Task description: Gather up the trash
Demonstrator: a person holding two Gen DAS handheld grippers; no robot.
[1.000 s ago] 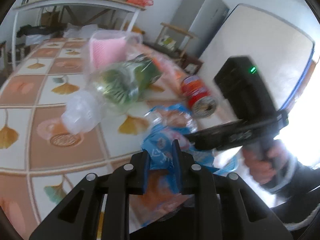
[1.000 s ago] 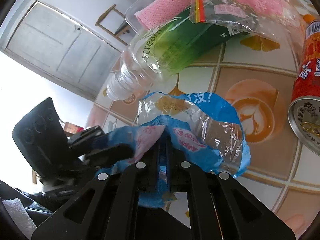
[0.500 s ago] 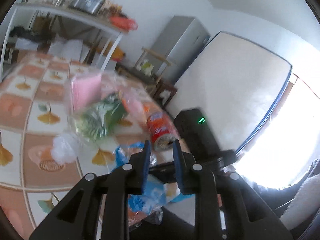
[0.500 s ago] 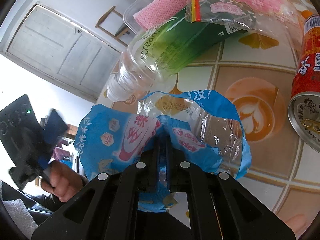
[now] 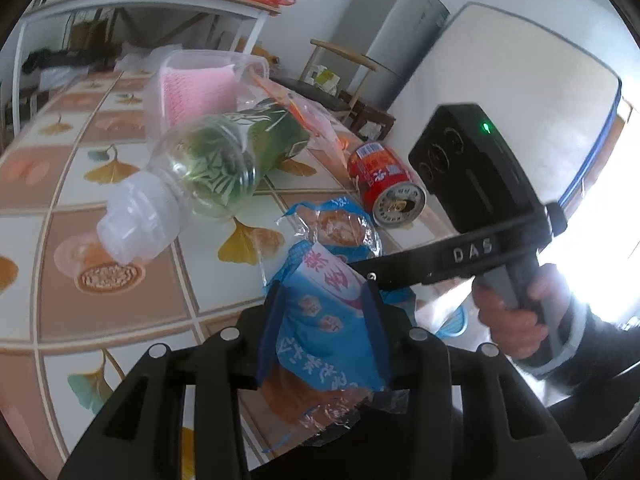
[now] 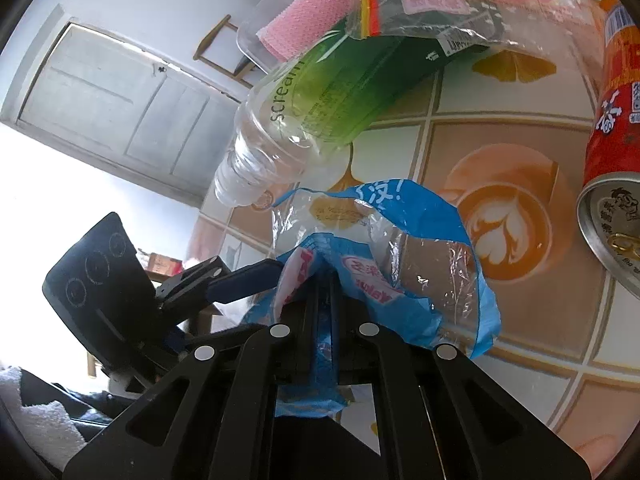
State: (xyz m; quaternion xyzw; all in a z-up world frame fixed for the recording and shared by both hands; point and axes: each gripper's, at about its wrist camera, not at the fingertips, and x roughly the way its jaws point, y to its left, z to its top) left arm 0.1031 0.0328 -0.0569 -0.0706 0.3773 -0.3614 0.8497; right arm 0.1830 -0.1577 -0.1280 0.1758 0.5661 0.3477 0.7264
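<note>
Pinching the blue wrapper [image 6: 400, 280] tightly, the right gripper [image 6: 324, 292] has its jaws almost together, with the plastic squeezed between them. The left gripper [image 5: 324, 320] stands partly wide; its jaws have just been opening, and a fold of the same wrapper [image 5: 328, 320] lies between its blue pads [image 5: 270, 320], which do not seem to press it. Just ahead of both tools the rest of the wrapper rests on the tiled table [image 5: 120, 292]. Beyond it lie a clear bottle [image 5: 208, 168] and, to the right, a red can [image 5: 384, 184]. Farther back is a pink-lined plastic tray [image 5: 196, 88].
</note>
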